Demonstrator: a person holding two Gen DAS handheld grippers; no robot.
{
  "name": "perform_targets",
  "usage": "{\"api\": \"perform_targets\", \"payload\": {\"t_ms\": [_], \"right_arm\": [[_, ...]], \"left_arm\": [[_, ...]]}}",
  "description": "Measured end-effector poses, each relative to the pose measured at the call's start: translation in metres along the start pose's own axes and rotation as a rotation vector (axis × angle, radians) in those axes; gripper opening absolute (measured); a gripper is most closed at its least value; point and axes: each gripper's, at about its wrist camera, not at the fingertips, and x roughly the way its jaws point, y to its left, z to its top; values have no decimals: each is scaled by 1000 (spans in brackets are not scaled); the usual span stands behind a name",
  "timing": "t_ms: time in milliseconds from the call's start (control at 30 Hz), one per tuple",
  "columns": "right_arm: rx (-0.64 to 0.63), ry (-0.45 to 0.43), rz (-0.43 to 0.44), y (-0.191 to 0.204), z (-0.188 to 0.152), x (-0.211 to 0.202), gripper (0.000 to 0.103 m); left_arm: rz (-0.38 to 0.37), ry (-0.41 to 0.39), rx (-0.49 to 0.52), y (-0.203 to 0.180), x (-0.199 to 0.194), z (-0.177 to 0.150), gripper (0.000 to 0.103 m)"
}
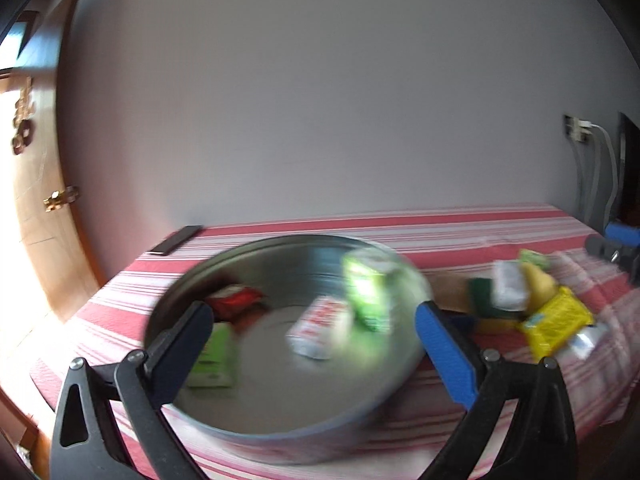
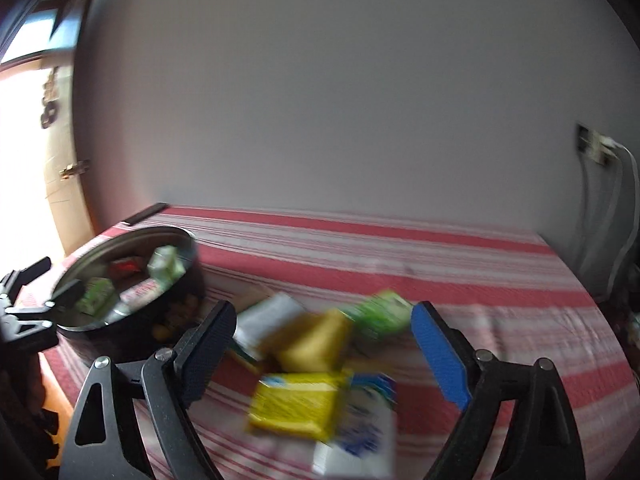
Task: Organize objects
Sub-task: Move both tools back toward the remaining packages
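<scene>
The yellow packet (image 2: 298, 406) lies flat on the striped tablecloth (image 2: 460, 280), nearest the right gripper (image 2: 322, 354) and roughly centred between its two fingers. It appears to be a film-wrapped, light item; the wrapper is likely slick and will crumple under pressure, so grip across its short sides with moderate force, not on a corner.

Touching or overlapping it are a white-and-blue pack (image 2: 356, 440) at the near side, a tan block (image 2: 316, 340) behind it, a green carton (image 2: 380, 314) further back, and a white packet (image 2: 268, 320) to the left. Motion blur hides exact edges and contacts. The cartons look stiff and light and should tolerate a firm grip on flat faces.

The right gripper's fingers are spread wide and hold nothing.

To the left stands the metal bowl (image 1: 280, 432), which contains a second green carton (image 1: 368, 292), a white-and-red packet (image 1: 320, 328), a red packet (image 1: 236, 300) and a green box (image 1: 214, 356). The left gripper (image 1: 312, 332) is over the bowl, fingers wide apart, empty.

A dark flat object (image 1: 176, 240) lies at the far table edge.
</scene>
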Motion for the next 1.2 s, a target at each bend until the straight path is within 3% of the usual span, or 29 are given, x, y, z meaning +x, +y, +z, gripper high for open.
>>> {"api": "perform_targets", "payload": {"t_ms": [167,333,667,933,1200], "right_arm": [[38,11,-59,-37,-29,-6,91],[63,-16,-74,-50,-43,-11,91],[151,-48,-119,-79,-68,-9,91],[181,-52,-112,-86,-72,-7,91],[210,-48,-127,-89,-74,-6,91]], "left_arm": [[-106,62,75,-59,-2,2,103],[-217,130,97,-108,3,1,103],[-347,323,-9,-159,37,2,103],[-369,388,-29,-178,55,-8,103],[-386,384,-17,-186,56,-7,103]]}}
